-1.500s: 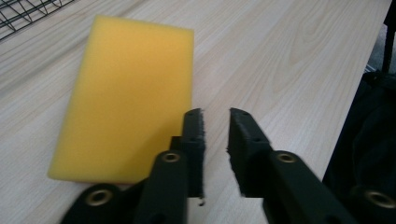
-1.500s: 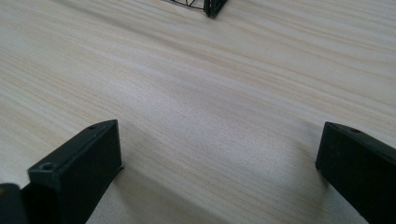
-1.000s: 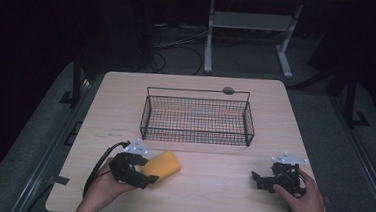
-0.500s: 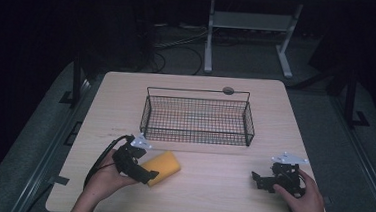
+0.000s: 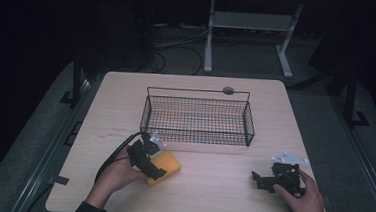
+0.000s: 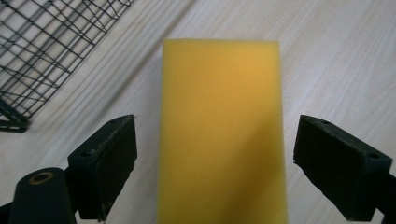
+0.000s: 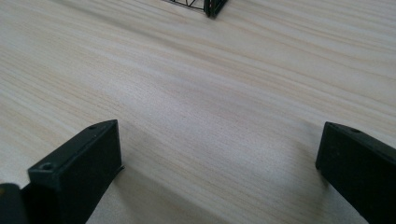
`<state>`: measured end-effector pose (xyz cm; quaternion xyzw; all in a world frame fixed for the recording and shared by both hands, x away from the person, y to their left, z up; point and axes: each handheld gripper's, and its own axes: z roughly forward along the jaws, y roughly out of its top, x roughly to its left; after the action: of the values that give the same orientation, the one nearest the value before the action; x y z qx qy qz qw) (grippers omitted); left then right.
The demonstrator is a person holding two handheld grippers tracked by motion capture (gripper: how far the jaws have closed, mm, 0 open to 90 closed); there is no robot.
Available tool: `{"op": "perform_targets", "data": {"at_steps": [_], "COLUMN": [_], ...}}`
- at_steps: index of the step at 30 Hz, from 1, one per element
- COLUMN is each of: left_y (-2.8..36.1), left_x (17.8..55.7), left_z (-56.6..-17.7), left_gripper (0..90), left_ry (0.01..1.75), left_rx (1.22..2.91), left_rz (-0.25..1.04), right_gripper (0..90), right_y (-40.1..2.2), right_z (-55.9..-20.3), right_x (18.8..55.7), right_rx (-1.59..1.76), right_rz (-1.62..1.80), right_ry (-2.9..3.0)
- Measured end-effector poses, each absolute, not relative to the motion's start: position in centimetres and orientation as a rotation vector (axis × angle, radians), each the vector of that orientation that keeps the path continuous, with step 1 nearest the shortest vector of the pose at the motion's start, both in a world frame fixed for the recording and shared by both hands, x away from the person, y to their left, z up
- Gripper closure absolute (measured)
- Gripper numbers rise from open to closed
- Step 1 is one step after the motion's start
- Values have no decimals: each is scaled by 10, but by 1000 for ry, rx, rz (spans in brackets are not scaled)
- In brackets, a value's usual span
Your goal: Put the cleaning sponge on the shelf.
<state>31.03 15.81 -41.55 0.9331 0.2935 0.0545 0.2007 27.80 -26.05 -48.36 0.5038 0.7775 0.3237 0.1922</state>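
Observation:
A yellow sponge (image 5: pixel 168 166) lies flat on the wooden table (image 5: pixel 219 198), just in front of the wire basket's (image 5: pixel 196 136) left end. My left gripper (image 5: pixel 157 163) straddles the sponge's near end. In the left gripper view the sponge (image 6: pixel 222 93) runs between the two black pads (image 6: pixel 114 163) with a gap on each side. These jaws have just been opening and stand open around the sponge. My right gripper (image 5: pixel 262 180) rests open at the front right, held by a hand, with bare table between its pads (image 7: pixel 79 172).
The black wire basket (image 6: pixel 42 51) stands mid-table with nothing visible inside; its corner (image 7: pixel 210 7) shows far off in the right gripper view. A small dark round thing (image 5: pixel 228 91) sits behind it. A cable trails from the left gripper. Dark floor surrounds the table.
The left hand has slid its gripper rightward onto the sponge, so the jaws now straddle its end. The sponge, the basket and the right gripper have stayed put.

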Motion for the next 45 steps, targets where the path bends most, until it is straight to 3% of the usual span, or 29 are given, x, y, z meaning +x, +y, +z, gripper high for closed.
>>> {"op": "perform_targets", "data": {"at_steps": [16, 24, 45], "left_y": [144, 145, 150], "left_x": [314, 313, 312], "left_z": [-438, -435, -426], "left_gripper": [133, 215, 241], "left_ry": [814, 809, 824], "left_rx": [2688, 2686, 2657], "left_rz": [136, 144, 122], "right_gripper": [0, 0, 0], "right_y": [-261, -261, -261], "right_z": [-484, -484, -484], "right_x": [278, 278, 278], "right_rx": [1414, 1414, 1413], "right_rz": [908, 908, 908], "right_ry": [2183, 2183, 2184]}}
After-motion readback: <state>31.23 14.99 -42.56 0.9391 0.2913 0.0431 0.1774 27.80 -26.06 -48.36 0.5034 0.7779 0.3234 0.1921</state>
